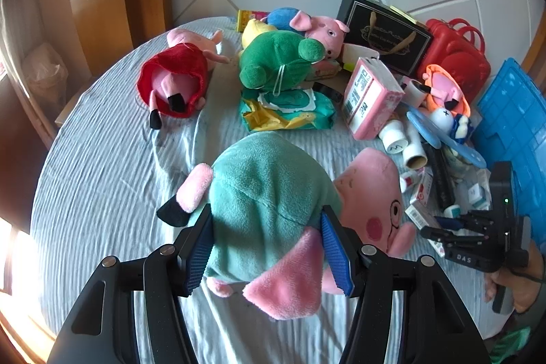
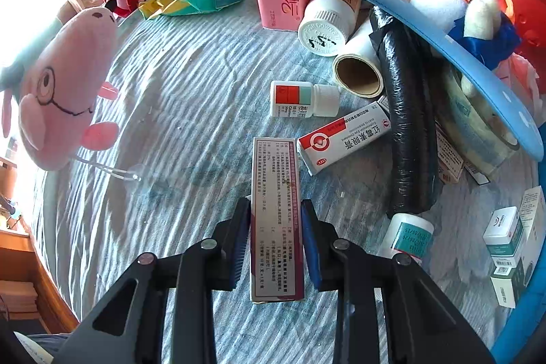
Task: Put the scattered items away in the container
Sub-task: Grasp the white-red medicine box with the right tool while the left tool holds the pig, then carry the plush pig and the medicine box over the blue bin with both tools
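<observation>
A plush pig in a teal outfit (image 1: 269, 193) hangs just above the striped bedsheet (image 1: 102, 179), with my left gripper (image 1: 266, 215) shut on its body; its pink head (image 2: 65, 84) also shows at the left of the right wrist view. My right gripper (image 2: 275, 205) is shut on a long flat grey box with a maroon edge (image 2: 275, 193), lifted a little off the sheet. In the left wrist view the right gripper (image 1: 440, 229) sits low at the right, held by a hand. A blue plastic crate (image 1: 515, 111) stands at the far right.
Scattered on the bed: a red-dressed plush pig (image 1: 174, 81), a green plush frog (image 1: 276, 60), a wipes pack (image 1: 290, 111), a pink tissue pack (image 1: 368, 98), medicine boxes (image 2: 341, 139), small bottles (image 2: 303, 99), a cardboard tube (image 2: 358, 74), a black roll (image 2: 409, 132), a red case (image 1: 457, 57), a black gift bag (image 1: 382, 33).
</observation>
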Demonstrator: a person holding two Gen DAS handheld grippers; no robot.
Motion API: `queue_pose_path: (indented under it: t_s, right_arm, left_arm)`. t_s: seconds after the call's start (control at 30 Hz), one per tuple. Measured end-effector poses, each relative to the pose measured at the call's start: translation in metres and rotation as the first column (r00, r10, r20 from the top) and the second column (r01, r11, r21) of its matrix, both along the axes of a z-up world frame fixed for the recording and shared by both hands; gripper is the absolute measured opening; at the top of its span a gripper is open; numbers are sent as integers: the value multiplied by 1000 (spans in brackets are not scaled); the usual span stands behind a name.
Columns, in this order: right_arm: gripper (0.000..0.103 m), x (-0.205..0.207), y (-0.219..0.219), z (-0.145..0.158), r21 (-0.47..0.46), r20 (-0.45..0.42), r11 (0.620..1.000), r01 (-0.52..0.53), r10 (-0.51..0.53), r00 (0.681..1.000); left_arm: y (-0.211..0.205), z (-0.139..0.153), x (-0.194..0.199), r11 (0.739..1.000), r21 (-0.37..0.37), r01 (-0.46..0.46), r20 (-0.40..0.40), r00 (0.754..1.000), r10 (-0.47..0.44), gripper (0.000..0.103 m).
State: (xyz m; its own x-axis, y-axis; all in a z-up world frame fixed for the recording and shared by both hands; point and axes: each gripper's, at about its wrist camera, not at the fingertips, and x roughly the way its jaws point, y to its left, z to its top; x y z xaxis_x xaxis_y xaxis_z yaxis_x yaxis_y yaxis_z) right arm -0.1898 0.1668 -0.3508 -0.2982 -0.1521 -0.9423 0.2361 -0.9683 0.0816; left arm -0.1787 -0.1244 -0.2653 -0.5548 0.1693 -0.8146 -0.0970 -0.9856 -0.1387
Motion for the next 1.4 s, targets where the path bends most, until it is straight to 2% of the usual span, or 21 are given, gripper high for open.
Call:
queue_pose_path:
  t_s: [0.33, 0.8, 1.1, 1.4]
  right_arm:
    - [29, 15, -3, 34, -3, -51, 1000, 19, -20, 999]
    - [29, 49, 4, 124, -40, -142, 994, 105, -110, 984]
    - [29, 73, 8, 192, -72, -232, 986, 147, -160, 959]
    - [29, 94, 28, 244, -123, -309, 980, 159, -190, 932]
  left_arm:
    - [-6, 24, 17, 1000, 26, -5, -40, 999, 6, 59]
    - [-17, 81, 42, 997, 60, -40, -114, 992, 47, 59]
    - [-7, 118, 43, 995, -10, -99, -116, 989, 97, 59]
    - [31, 154, 48, 997, -30, -74, -157, 985, 68, 59]
